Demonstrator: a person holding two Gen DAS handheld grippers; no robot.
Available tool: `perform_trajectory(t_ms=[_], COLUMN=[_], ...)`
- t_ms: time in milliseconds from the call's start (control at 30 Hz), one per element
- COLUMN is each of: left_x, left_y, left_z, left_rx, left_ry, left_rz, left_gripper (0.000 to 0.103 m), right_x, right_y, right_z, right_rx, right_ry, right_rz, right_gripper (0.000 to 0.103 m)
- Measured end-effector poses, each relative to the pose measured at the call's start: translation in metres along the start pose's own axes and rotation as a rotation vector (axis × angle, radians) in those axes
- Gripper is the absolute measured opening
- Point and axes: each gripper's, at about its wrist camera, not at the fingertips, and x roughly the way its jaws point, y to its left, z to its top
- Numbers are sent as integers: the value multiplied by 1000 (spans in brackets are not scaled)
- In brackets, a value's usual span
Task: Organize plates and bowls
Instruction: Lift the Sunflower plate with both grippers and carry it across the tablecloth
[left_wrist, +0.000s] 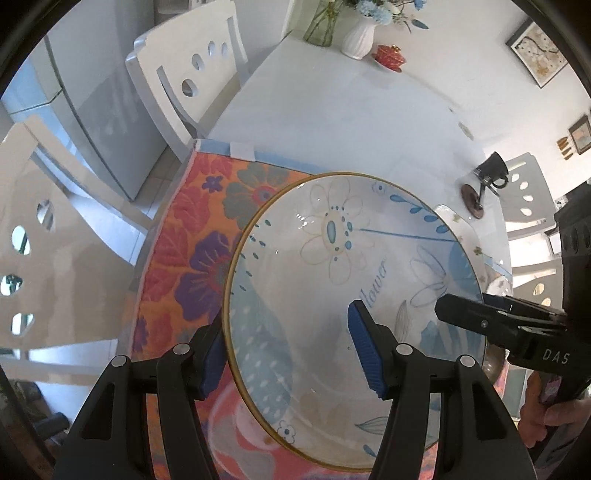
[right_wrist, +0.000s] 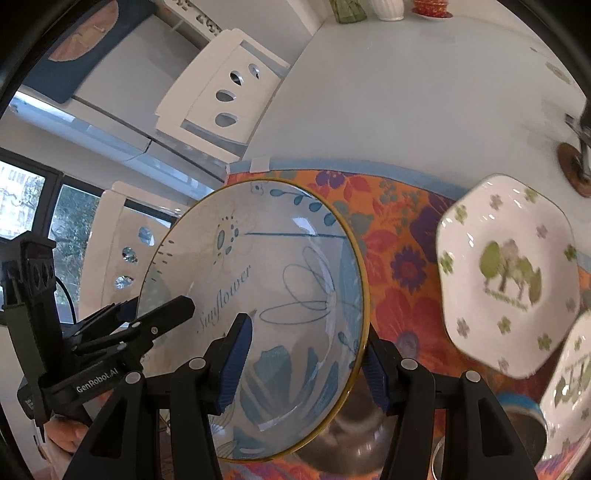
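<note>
Home dining room: table (left_wrist: 332, 110), chairs (left_wrist: 184, 81), fridge (left_wrist: 103, 122).

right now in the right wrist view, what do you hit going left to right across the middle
left gripper → sunflower plate gripped on opposite rims by both grippers → floral placemat → white hexagonal dish with green trees

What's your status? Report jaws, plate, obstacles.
Left gripper and right gripper both clamped on the sunflower plate, one per rim side. Plate lifted, tilted. White hexagonal dish below right.
</note>
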Motion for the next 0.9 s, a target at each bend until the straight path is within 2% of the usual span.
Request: perform_trajectory(t_ms=[133, 400, 900], left_x=[-14, -34, -35], left_y=[-12, -41, -67], left_z=[-19, -69, -172], left_rx=[-23, -72, -118], left_ry=[-19, -47, -38], left_rz=[-12, -23, -15], left_gripper=[57, 57, 57], right_x=[-18, -55, -72], right_y=[-9, -22, -45], right_z=[-19, -76, -166], right_rx=[33, 41, -24], right_ry=[-14, -35, 4], right_rz=[71, 108, 111], right_gripper=[56, 56, 56])
